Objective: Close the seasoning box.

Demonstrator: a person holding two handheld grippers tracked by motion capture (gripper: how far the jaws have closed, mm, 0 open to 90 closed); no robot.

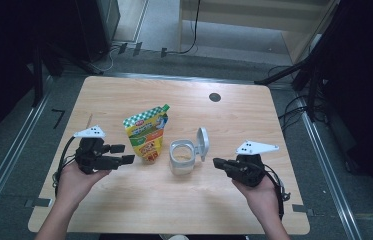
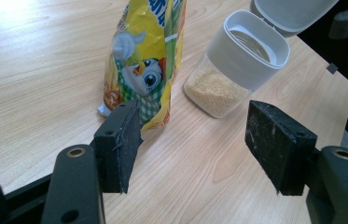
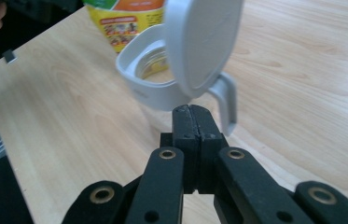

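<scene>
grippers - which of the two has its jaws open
The left gripper: its jaws stand wide apart, facing the yellow pouch. The right gripper has its jaws pressed together, holding nothing.

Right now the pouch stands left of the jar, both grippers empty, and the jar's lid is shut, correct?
Not quite: the lid is flipped open, as the high view shows. The pouch does stand left of the jar, and the left gripper and right gripper are empty.

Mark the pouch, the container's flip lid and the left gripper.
pouch (image 1: 146,135), high view, middle of its printed front.
flip lid (image 3: 202,44), right gripper view, centre of the open lid's face.
left gripper (image 2: 192,144), left gripper view, midway between its fingertips.
</scene>
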